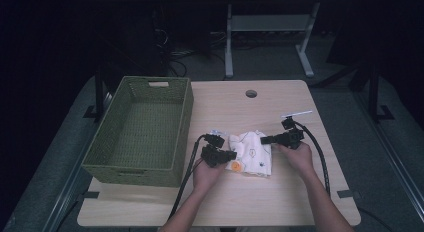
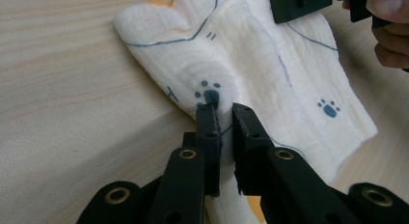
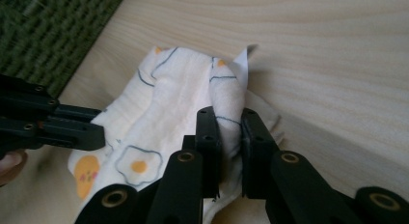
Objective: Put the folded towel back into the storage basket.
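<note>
Your left gripper (image 2: 223,110) pinches cloth (image 2: 270,84) edge | right gripper (image 3: 226,115) clamps a fold | basket (image 1: 142,129) left, seemingly clear | table (image 1: 300,202) bare lower frame

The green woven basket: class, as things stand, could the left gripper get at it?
Probably not yet: the left gripper is shut on the white printed cloth, though the green woven basket sits close beside it, with bare light wooden table between.

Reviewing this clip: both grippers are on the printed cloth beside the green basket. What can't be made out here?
- Cloth, high view: prints too small to read.
- Cloth underside and fold layers: hidden against the table.
- Pinched cloth inside the left gripper and right gripper: covered by their jaws.
- Green basket: near inside wall hidden by its rim.
</note>
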The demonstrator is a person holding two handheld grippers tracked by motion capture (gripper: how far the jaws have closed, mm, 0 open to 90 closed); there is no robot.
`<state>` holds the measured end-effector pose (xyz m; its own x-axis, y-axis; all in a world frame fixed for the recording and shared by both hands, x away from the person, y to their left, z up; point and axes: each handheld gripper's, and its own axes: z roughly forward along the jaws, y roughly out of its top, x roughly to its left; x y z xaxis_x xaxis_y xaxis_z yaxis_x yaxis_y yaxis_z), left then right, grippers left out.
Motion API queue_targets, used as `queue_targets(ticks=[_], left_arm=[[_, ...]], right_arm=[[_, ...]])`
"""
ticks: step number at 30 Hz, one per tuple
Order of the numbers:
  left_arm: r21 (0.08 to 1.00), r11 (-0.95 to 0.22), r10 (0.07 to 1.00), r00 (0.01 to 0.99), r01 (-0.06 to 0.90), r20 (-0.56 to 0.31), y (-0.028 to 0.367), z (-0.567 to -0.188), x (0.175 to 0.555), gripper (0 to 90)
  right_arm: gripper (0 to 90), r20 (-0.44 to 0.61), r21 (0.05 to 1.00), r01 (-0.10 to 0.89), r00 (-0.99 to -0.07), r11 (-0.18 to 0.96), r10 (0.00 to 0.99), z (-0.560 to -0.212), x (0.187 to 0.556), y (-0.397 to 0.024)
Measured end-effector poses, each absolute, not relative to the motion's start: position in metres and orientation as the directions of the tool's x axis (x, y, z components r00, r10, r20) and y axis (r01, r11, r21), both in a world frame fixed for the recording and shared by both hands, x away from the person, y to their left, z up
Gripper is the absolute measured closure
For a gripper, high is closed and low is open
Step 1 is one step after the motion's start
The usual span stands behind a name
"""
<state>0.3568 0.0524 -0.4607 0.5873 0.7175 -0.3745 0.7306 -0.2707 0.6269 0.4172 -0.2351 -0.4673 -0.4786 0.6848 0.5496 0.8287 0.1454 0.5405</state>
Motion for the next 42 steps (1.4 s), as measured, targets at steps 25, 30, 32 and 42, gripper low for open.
queue_targets(ticks=[25, 30, 32, 42], left_arm=[[0.703, -0.253, 0.679, 0.64, 0.664, -0.359, 0.066, -0.389, 0.352, 82.9], [0.712, -0.246, 0.671, 0.646, 0.658, -0.365, 0.07, -0.377, 0.352, 82.9], [0.715, -0.243, 0.668, 0.647, 0.655, -0.366, 0.071, -0.373, 0.352, 83.0], [0.726, -0.231, 0.657, 0.654, 0.648, -0.375, 0.085, -0.354, 0.351, 83.0]], right_arm=[[80.2, 0.642, 0.579, 0.814, -0.483, 0.037, 0.595, -0.421, 0.41, -0.245], [80.1, 0.627, 0.591, 0.805, -0.5, 0.053, 0.597, -0.407, 0.411, -0.241], [80.1, 0.627, 0.596, 0.801, -0.508, 0.056, 0.59, -0.401, 0.412, -0.238], [80.1, 0.611, 0.619, 0.782, -0.536, 0.071, 0.583, -0.374, 0.413, -0.226]])
